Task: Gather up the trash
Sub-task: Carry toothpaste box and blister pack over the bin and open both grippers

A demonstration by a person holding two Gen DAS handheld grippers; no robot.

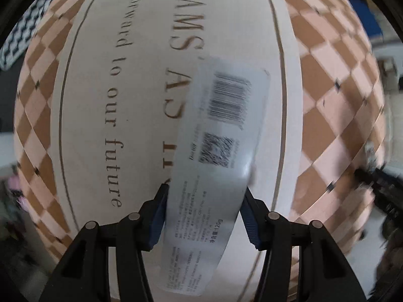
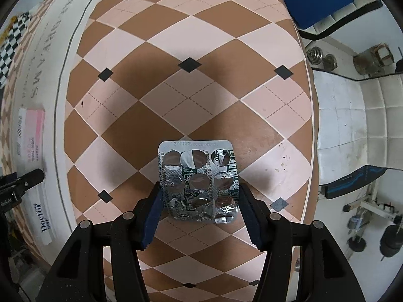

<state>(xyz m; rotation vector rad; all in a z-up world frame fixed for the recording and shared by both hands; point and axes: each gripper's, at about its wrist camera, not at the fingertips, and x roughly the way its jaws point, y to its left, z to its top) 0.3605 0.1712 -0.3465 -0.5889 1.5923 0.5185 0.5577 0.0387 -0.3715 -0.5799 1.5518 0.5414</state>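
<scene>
Foil blister pack (image 2: 199, 181) between right gripper (image 2: 199, 196) fingers (image 2: 153, 216).

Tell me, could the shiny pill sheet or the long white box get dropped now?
Maybe. The right gripper pinches the empty pill sheet only by its thin side edges; foil that bendy might buckle and slip free. The left gripper holds the long white box near one end, and the box looks blurred, so the free end may be swinging and could twist out. Either piece would probably land back on the checkered tablecloth.
</scene>
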